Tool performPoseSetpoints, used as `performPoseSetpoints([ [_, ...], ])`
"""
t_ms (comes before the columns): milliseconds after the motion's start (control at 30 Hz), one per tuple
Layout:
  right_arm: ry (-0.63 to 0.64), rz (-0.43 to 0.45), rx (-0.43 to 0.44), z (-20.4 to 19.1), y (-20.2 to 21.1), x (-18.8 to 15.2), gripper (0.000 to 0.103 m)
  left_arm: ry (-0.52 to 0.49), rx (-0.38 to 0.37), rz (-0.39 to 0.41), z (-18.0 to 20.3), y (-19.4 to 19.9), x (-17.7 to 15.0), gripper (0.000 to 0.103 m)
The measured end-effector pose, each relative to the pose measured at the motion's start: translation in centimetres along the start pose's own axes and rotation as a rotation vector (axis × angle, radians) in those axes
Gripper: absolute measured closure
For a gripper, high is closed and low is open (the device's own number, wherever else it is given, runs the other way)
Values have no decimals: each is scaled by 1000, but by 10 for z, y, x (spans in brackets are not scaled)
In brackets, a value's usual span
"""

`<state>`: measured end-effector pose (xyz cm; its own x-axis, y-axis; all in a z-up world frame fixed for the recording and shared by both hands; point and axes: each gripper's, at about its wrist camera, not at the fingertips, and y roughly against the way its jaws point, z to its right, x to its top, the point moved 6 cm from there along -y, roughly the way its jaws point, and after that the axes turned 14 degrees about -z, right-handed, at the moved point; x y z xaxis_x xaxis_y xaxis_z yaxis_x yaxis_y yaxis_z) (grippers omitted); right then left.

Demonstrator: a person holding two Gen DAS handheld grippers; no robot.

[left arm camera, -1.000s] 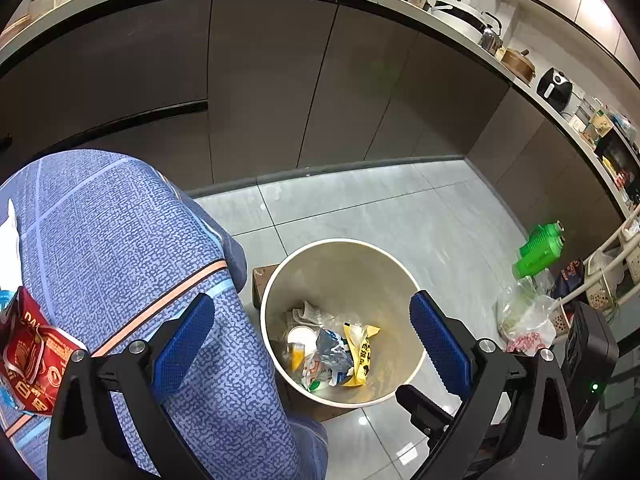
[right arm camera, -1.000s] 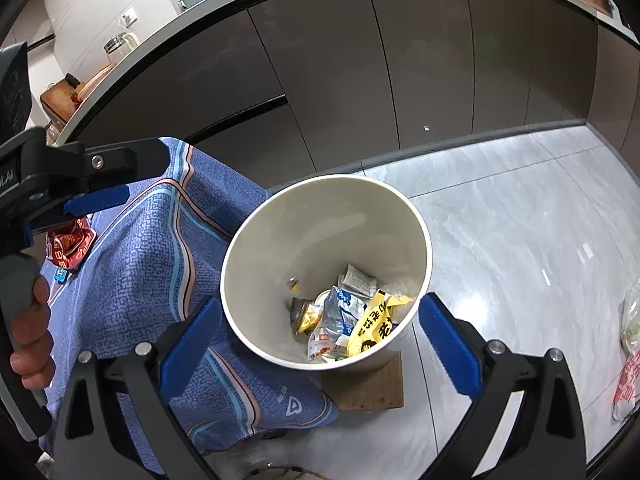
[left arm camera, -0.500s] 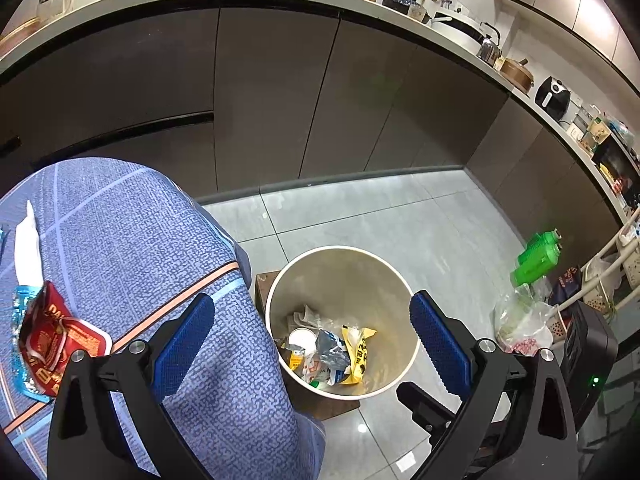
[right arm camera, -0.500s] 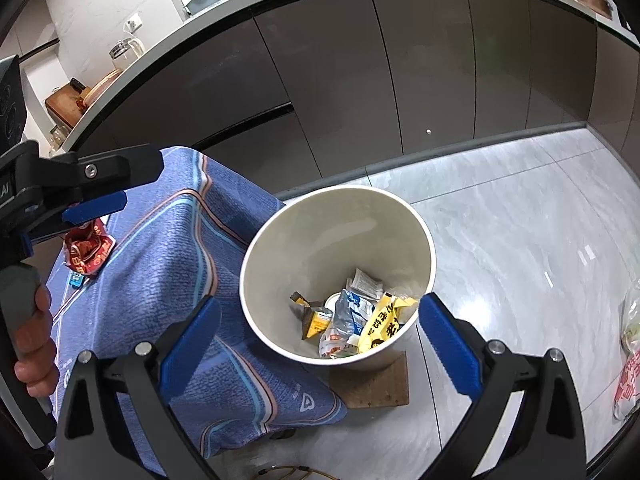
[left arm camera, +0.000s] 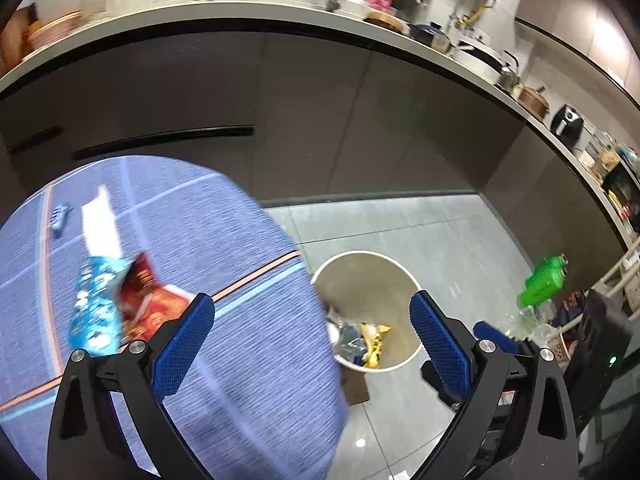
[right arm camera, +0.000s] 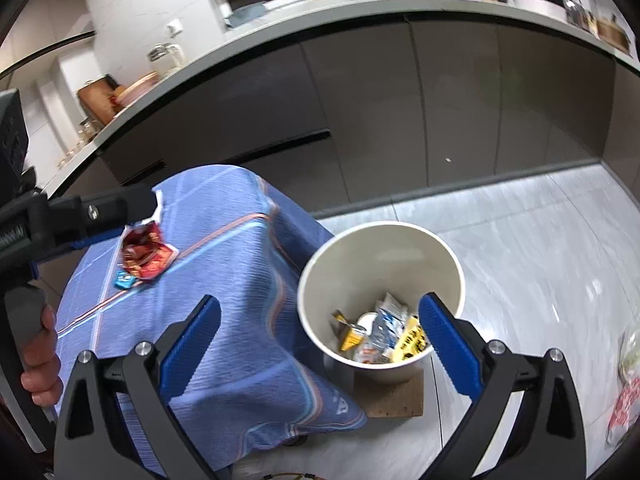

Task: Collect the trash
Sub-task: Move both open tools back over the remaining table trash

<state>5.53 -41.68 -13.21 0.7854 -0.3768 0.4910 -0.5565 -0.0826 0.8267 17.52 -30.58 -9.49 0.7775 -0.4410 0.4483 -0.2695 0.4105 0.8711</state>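
Cabinetry of dark grey flat-fronted doors (left arm camera: 320,120) curves across the background under a pale countertop (right arm camera: 360,8) crowded with blurred kitchenware. Floor of glossy light grey tiles (right arm camera: 540,240) fills the lower right of both views. Table draped in a blue woven cloth with orange and pale blue stripes (right arm camera: 224,320) stands just beside the bin, the cloth hanging down its sides. Round cream-coloured waste bin (right arm camera: 400,240) sits on the floor atop a brown cork-like square mat (right arm camera: 400,400), its rim near the cloth edge; inside lie mixed wrappers, among them a yellow packet with black print (right arm camera: 412,340), silver-and-blue foil pouches (right arm camera: 390,318) and a small white round lid. Left gripper (left arm camera: 312,344), black-framed with blue textured pads, hangs above the table edge and bin with its jaws spread wide and nothing between them; in the right wrist view its frame reaches in from the left, a hand (right arm camera: 40,352) wrapped round its grey handle. Right gripper (right arm camera: 320,344), same build, is likewise spread wide and empty, framing the bin. Green plastic bottle (left arm camera: 542,280) stands well apart at the far right, near clear bags on the floor. Crumpled red snack wrapper (right arm camera: 144,252) lies on the tablecloth, overlapping a light blue patterned foil packet (left arm camera: 94,304) that touches a white paper strip (left arm camera: 100,228). Small blue sachet (right arm camera: 122,279) rests just beside the red wrapper.
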Motion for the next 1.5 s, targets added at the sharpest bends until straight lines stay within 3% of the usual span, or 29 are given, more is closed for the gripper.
performPoseSetpoints([
  [433,167,1,51,-82,14,4,4,167,63,80,-97,68,-50,9],
  [600,227,-26,64,-112,8,3,4,207,90,82,-134,79,-70,9],
  [833,321,-64,80,-153,-7,2,5,261,66,66,-178,80,-89,10],
  [1200,418,-154,88,-211,-50,3,28,283,46,49,-217,75,-95,13],
  [1500,426,-155,83,-237,-83,21,50,269,70,12,-231,55,-87,13],
])
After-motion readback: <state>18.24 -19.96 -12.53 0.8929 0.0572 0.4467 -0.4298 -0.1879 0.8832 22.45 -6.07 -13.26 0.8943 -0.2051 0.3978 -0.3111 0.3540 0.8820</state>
